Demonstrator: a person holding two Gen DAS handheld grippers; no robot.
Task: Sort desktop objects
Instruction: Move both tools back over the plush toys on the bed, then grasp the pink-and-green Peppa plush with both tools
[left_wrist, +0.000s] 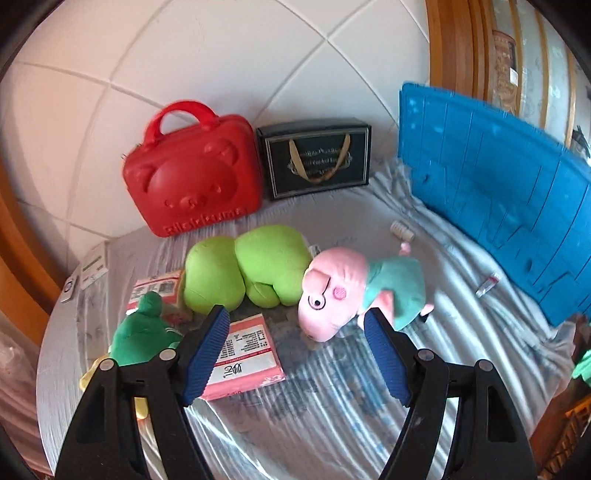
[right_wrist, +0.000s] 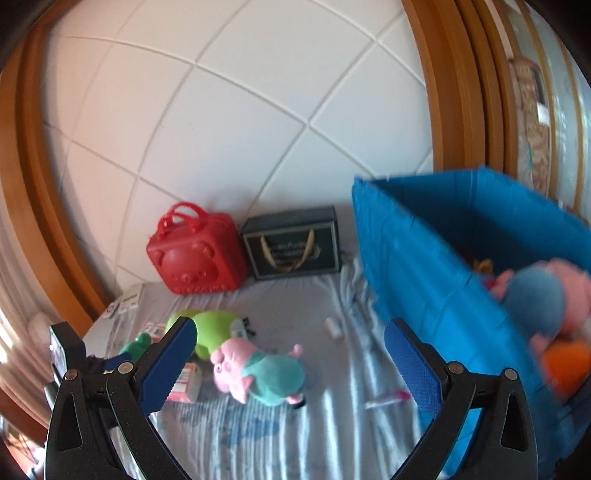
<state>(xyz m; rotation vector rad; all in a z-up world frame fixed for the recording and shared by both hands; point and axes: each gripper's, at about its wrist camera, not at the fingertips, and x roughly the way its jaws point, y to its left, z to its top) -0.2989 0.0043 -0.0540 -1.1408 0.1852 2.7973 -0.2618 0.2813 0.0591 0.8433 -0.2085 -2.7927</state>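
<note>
While hovering over the striped cloth (left_wrist: 332, 413), carries nothing in either tool.

Left wrist view, left to right:
- At nine o'clock, low: a dark green plush (left_wrist: 144, 328) lying beside a pink packet (left_wrist: 243, 354). Loose, probably waiting to be sorted.
- At eleven o'clock: a red bear-face case (left_wrist: 192, 173) stood upright against the tiled wall. Seemingly parked out of the way.
- At twelve o'clock: a dark gift box (left_wrist: 317, 162) with ribbon handles, just beside the case and likewise backed against the wall.
- At centre: a lime-green plush (left_wrist: 247, 273) touching a pink pig plush (left_wrist: 354, 291) in a teal dress, both flopped on their sides.
- At two o'clock: a small white bottle (left_wrist: 402, 230) tipped over near the blue bin (left_wrist: 491, 206).

Left gripper (left_wrist: 295, 312): jaws spread fairly wide, pads touching nothing, aimed down at the gap between packet and pig. Judged as lining up on the pig's head.

Right wrist view:
- Same pig at six o'clock.
- Bin at three o'clock, open-topped and already holding plush toys (right_wrist: 546, 299), blurred. Likely the place for soft toys.

Right gripper (right_wrist: 290, 328): jaws spread wide, empty, well above the cloth.
</note>
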